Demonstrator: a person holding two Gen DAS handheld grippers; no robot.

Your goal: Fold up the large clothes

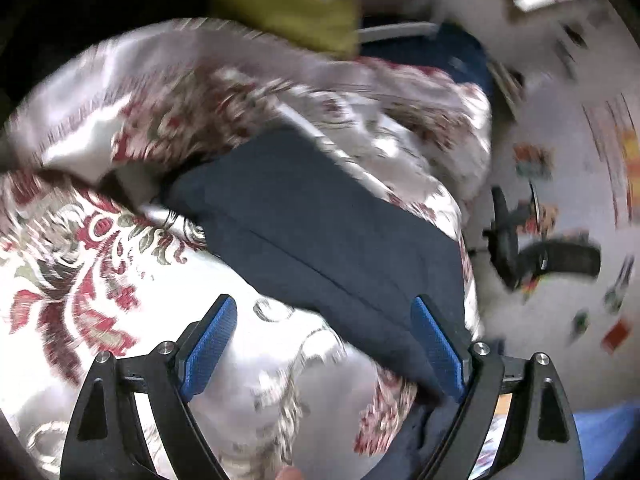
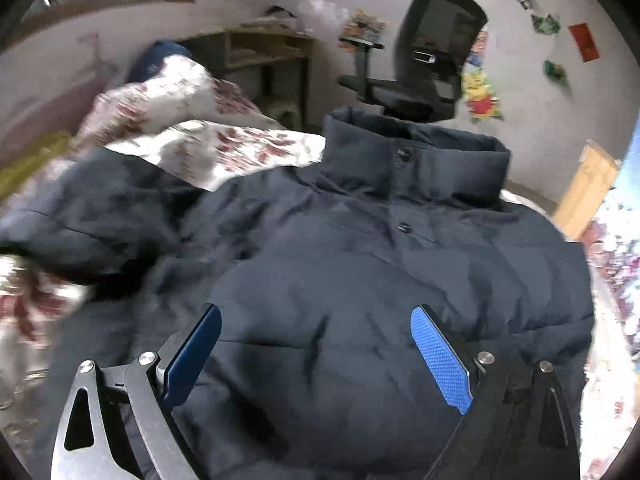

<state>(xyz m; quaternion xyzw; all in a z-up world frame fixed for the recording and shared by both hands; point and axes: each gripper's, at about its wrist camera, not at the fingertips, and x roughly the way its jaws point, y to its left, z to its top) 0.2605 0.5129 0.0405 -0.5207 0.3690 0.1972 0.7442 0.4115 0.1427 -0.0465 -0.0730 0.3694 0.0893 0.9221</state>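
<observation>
- Your right gripper (image 2: 316, 320) stands wide apart, its blue pads (image 2: 440, 360) clear of the cloth; nothing is pinched between them.
- Just beyond it lies the navy puffer jacket (image 2: 360, 272), front up on the bed, collar (image 2: 416, 160) at the far end, buttons down the middle.
- One sleeve (image 2: 92, 216) bunches off to the left over the floral bedspread (image 2: 224, 148).
- Your left gripper (image 1: 324, 312) is also spread wide and holds nothing; its view is blurred.
- Past it a flat navy part of the jacket (image 1: 320, 224) runs from near right to far left across the bedspread.
- A black office chair (image 2: 432, 48) stands at the far wall beyond the collar.
</observation>
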